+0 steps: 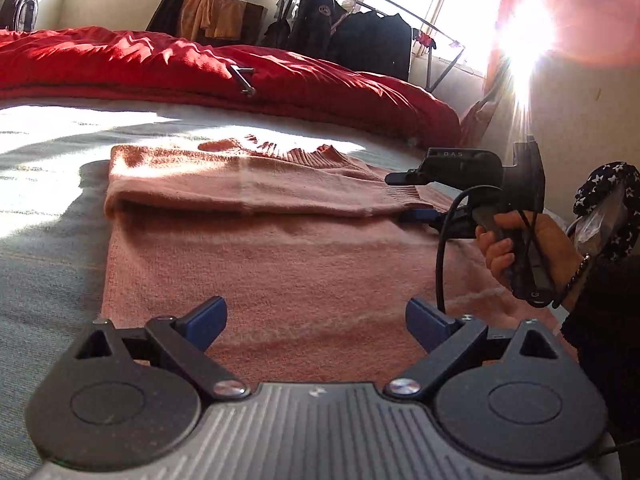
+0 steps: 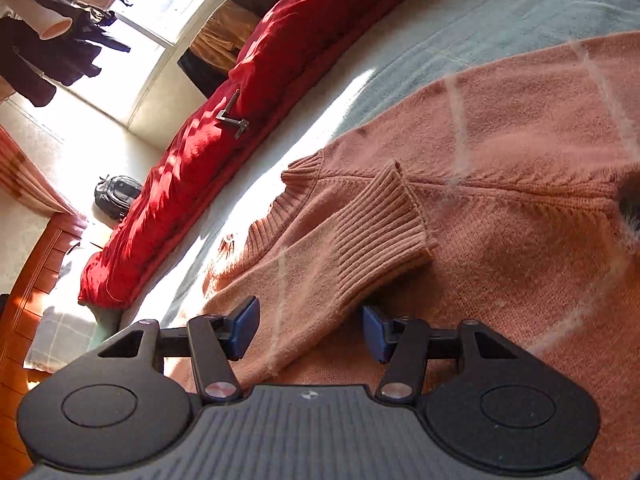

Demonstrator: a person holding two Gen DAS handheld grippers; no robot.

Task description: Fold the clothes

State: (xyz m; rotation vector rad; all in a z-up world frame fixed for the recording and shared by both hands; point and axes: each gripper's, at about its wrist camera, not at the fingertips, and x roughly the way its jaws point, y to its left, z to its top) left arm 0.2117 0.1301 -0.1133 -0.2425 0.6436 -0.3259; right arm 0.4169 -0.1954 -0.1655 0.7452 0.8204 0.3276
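Ribbed cuff (image 2: pixel 384 232) in right view only

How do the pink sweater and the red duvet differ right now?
The pink sweater is a fuzzy knit with ribbed cuffs; the red duvet is smooth cloth. The sweater lies flat, one sleeve folded across it; the duvet is rumpled and heaped along the far side. Both lie on the bed.

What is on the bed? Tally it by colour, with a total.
Pink: 1, the sweater
Red: 1, the duvet
Grey metal: 1, the small tool lying on the duvet
Total: 3
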